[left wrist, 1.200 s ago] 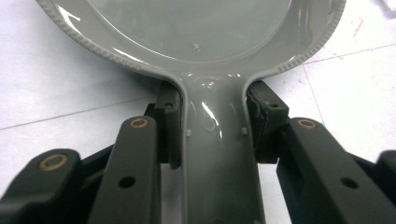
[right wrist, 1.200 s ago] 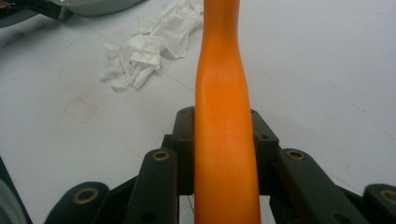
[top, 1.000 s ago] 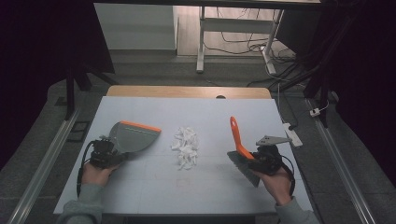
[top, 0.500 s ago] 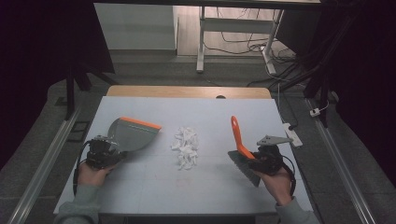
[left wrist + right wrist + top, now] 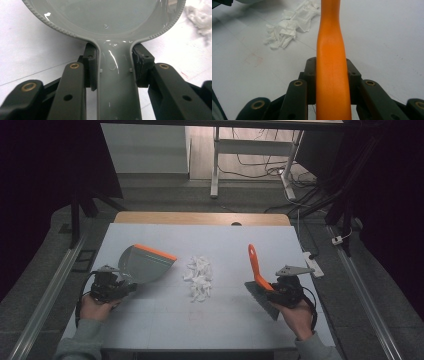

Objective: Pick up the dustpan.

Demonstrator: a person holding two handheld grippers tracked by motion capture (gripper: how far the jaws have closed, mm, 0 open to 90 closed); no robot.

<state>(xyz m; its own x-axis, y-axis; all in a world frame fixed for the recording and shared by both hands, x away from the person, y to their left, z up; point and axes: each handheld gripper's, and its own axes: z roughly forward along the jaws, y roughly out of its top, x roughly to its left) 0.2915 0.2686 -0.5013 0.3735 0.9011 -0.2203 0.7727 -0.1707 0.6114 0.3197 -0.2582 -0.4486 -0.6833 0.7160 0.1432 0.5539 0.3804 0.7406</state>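
Left hand-held gripper [image 5: 113, 72]: I had it clamped on the dustpan [image 5: 142, 264] handle.
Right hand-held gripper [image 5: 332, 75]: clamped on the brush [image 5: 257, 270].
Paper scraps [image 5: 199, 277]: mid-desk, between both.
Risk: I judged, perhaps, a fast sweep would scatter scraps past the pan.

Looks like a lab or test room, honestly: a white-topped table [image 5: 150, 330] on grey carpet, metal floor rails [image 5: 45, 290] along both sides, loose cables [image 5: 265, 165] past its far edge, dark curtains all round.
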